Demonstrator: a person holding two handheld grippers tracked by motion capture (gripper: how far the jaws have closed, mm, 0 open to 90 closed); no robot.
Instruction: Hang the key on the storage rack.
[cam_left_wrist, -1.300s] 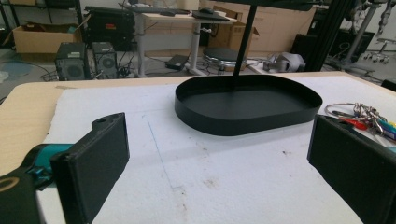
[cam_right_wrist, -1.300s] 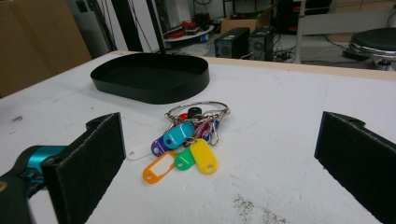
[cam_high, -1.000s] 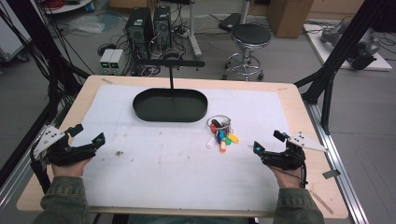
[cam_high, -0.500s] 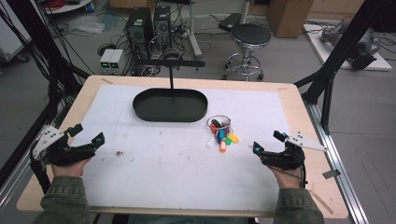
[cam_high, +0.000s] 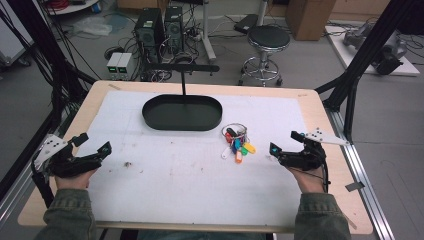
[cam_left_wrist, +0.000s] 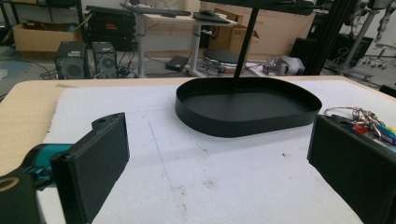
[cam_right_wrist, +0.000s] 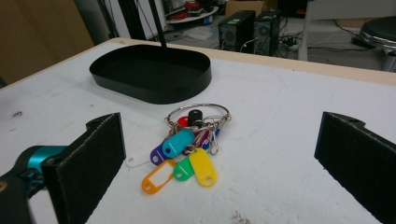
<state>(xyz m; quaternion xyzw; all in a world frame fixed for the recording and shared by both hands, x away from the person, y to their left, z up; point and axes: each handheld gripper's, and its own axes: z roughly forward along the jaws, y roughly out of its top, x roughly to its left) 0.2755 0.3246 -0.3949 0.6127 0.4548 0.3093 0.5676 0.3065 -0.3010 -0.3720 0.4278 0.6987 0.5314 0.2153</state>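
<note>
Keys: metal ring of coloured plastic key tags (cam_high: 237, 142) on white desk (cam_high: 190, 185), beside black oval tray (cam_high: 182, 112); ring toward tray, tags fanning toward me | my right tool (cam_high: 286, 146): spread, empty, near | my left tool (cam_high: 92, 144): spread, well apart

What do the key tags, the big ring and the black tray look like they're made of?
Key tags: probably plastic, bright solid colours with a slight sheen. Big ring: likely metal, thin, silvery and shiny. Black tray: thin upright wall with a matte finish, possibly painted sheet metal, though plastic can't be excluded.
</note>
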